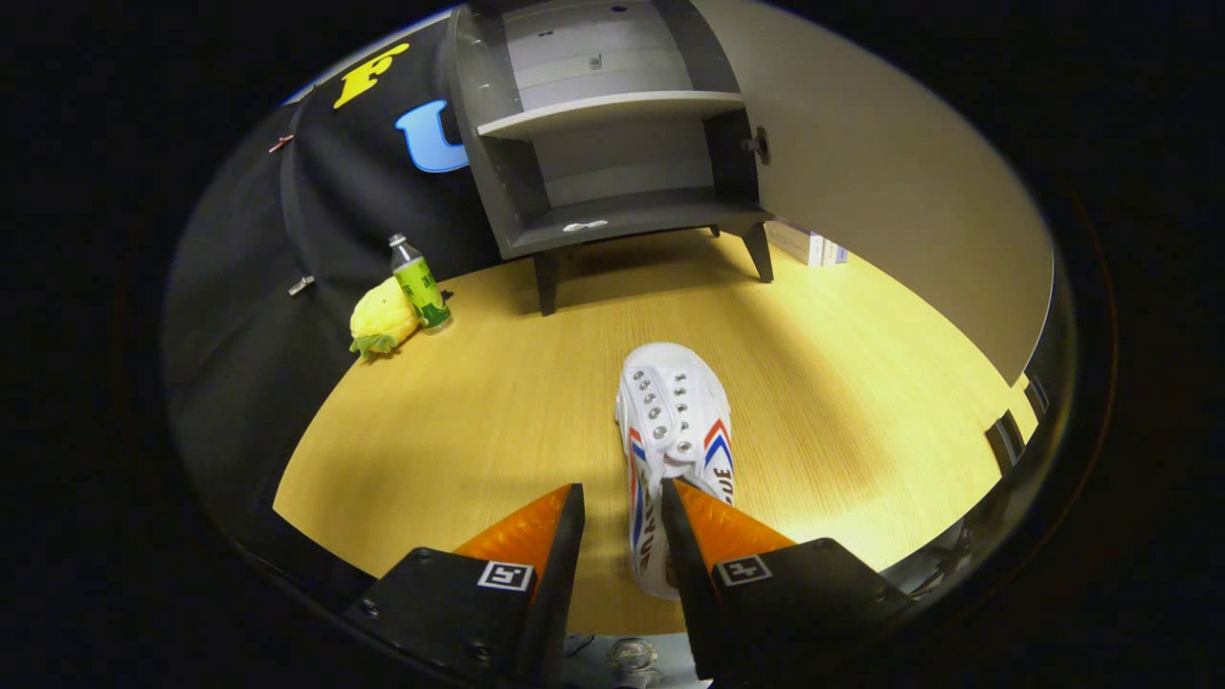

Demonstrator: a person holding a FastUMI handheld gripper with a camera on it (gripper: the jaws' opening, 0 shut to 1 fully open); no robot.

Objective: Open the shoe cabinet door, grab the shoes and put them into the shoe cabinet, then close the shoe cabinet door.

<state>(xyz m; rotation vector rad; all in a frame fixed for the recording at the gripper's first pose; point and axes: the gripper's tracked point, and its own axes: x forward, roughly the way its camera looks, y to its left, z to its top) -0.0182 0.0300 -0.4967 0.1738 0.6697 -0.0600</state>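
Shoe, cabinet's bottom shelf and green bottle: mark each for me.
shoe (676,421): gripper view, on the laced upper, by the fingers (524,531).
bottom shelf (651,215): gripper view, on its bare board.
green bottle (418,283): gripper view, on its label.

1 shoe (675,431), 1 shoe cabinet (612,134), 1 bottle (419,284), 1 plush pineapple (383,318) — 2 fingers (536,536) apart.

- Gripper (622,498): fingers spread, a clear gap between the tips.
- Right finger (713,522) overlaps the shoe's (675,421) heel side; contact unclear.
- Left finger (536,526) apart from it.
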